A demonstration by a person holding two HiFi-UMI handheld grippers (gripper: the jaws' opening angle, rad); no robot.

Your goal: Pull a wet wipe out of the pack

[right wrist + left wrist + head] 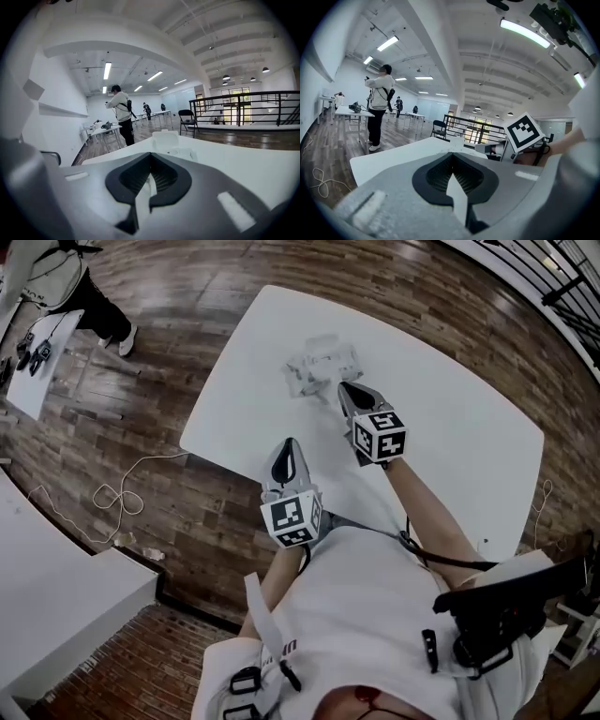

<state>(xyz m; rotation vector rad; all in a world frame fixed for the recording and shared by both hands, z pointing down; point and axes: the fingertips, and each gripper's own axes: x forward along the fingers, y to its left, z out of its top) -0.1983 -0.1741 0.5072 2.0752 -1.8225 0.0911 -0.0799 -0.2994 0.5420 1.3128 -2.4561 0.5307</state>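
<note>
Head view: one wipe pack, print unreadable, lies on one white table; your left gripper and right gripper, two tools, are pressed together empty, the right nearest the pack

Bright, even light falls from long ceiling strip lights; the white tabletop glares nearly featureless, shadows faint; every view bulges fisheye-fashion toward dark rounded edges; the left tongs and right tongs loom soft and blurred, close up.
</note>
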